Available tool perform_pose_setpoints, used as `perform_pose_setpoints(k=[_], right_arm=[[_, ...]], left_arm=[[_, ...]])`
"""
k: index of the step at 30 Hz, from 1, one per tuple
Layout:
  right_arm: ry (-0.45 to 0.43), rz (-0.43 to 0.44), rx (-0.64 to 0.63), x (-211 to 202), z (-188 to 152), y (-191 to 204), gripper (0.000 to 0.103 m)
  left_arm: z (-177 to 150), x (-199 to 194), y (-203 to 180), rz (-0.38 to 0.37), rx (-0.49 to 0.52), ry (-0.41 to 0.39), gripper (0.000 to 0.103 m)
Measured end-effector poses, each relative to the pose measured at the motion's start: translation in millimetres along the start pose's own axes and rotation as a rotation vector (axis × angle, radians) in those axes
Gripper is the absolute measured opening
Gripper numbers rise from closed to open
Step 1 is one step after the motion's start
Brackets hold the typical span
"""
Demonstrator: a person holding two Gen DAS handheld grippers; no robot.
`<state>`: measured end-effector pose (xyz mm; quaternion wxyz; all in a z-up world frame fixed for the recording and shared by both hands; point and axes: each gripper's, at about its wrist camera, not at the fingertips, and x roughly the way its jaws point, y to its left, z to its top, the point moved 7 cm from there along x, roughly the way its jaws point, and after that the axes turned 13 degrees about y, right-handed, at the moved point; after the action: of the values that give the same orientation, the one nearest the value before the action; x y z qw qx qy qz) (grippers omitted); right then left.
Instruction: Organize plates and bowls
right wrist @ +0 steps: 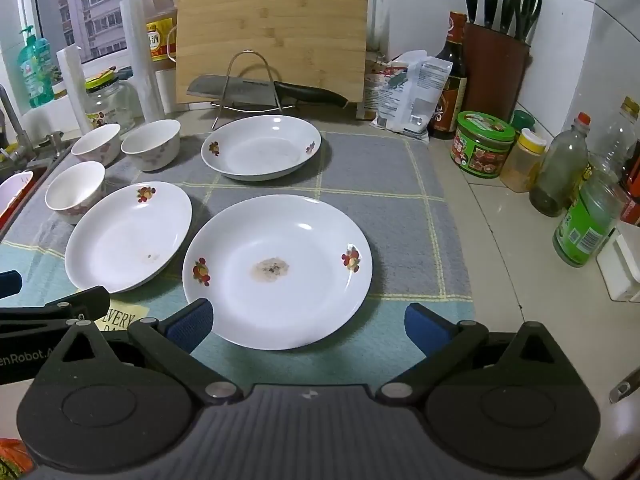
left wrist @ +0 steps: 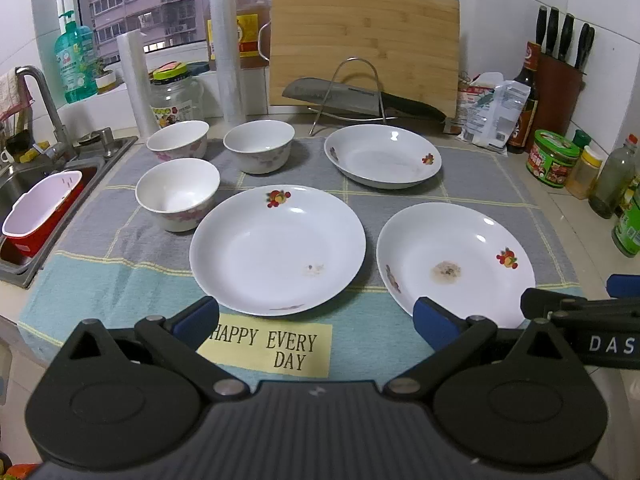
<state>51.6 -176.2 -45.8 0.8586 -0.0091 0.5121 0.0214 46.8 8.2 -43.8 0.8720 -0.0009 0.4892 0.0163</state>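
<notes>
- Left gripper (left wrist: 316, 320) and right gripper (right wrist: 306, 322): fingers spread wide, empty, hovering at the counter's near edge.
- Three white floral ceramic plates (right wrist: 278, 270) and three white pink-patterned bowls (left wrist: 178, 194): unstacked, apart on the grey-and-teal checked cloth (right wrist: 372, 184).
- Risks: glazed rim slipping from a shallow pinch; cloth dragging neighbours; stacking the stained plate soiling others.

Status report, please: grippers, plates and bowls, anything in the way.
Left gripper open, empty. Right gripper open, empty, behind stained plate. Three plates, three bowls unstacked on mat. Nothing blocking.
</notes>
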Motion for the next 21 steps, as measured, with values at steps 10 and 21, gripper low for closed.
perform_pose_setpoints(k=[10,21], right_arm=[[-0.001,0.0,-0.003,-0.6,0.4,0.0,0.103],[-0.002,-0.004,-0.006,-2.4,1.6,5.6,0.103]], left_arm=[[0.3,-0.7,1.2,0.002,-0.002,0.002,0.102],[-0.3,-1.1,5.7,0.004,-0.006,0.001,0.102]])
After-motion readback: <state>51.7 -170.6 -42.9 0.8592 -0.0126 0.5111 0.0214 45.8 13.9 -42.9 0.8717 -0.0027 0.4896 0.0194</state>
